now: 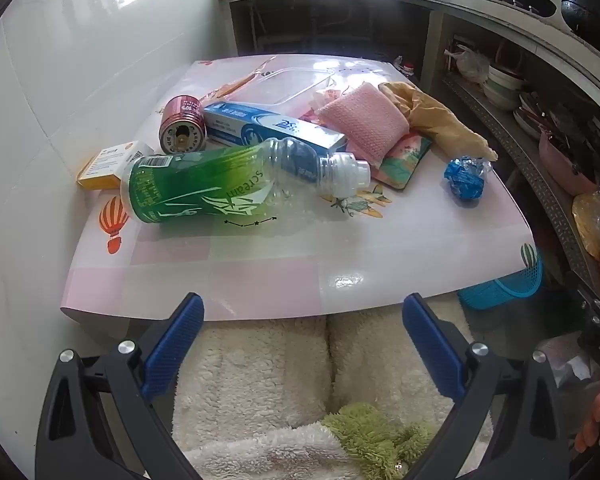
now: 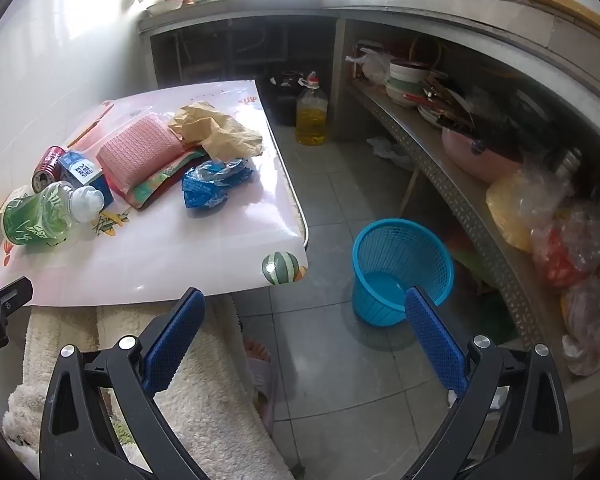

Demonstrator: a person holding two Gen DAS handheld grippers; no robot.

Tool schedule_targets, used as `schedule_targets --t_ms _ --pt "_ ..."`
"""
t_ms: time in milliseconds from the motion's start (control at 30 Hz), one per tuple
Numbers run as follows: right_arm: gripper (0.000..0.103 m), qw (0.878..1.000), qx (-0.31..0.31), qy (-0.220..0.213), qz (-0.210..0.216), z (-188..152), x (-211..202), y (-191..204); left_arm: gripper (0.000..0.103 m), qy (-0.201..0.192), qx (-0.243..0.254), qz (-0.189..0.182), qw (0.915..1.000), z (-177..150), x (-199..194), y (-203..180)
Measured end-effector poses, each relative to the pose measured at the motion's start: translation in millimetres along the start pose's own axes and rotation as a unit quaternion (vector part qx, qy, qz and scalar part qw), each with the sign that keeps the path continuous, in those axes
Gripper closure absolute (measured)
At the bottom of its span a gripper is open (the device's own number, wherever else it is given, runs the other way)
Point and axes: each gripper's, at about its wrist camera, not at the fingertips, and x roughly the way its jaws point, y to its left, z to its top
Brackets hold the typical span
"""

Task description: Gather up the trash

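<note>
A pink table [image 1: 284, 280] [image 2: 180, 264] holds trash: a green plastic bottle [image 1: 204, 188] [image 2: 36, 216] on its side, a red can [image 1: 182, 124] [image 2: 48, 166], a blue-white box [image 1: 272, 128] [image 2: 84, 172], a yellow box [image 1: 108, 164], a crumpled blue wrapper [image 1: 466, 178] [image 2: 212, 182], brown paper [image 1: 436, 120] [image 2: 220, 128] and a pink sponge pad [image 1: 364, 120] [image 2: 140, 150]. A blue mesh bin [image 2: 400, 268] [image 1: 504, 288] stands on the floor right of the table. My left gripper [image 1: 302, 312] is open and empty, before the table's near edge. My right gripper [image 2: 300, 308] is open and empty above the floor, left of the bin.
A clear plastic tray [image 1: 292, 84] lies at the table's far side. Shelves [image 2: 460, 184] with bowls, a pink basin and plastic bags run along the right. An oil bottle [image 2: 311, 114] stands on the floor. A fluffy white cloth [image 1: 260, 380] lies below the grippers.
</note>
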Motion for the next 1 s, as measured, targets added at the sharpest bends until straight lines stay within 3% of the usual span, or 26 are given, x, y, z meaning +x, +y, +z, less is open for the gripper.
schedule_targets --t_ms 1000 --pt "0.008 1.0 -0.002 0.002 0.007 -1.5 -0.3 2.7 0.006 0.012 -0.006 -0.003 0.9999 -3.6 5.7 0.6"
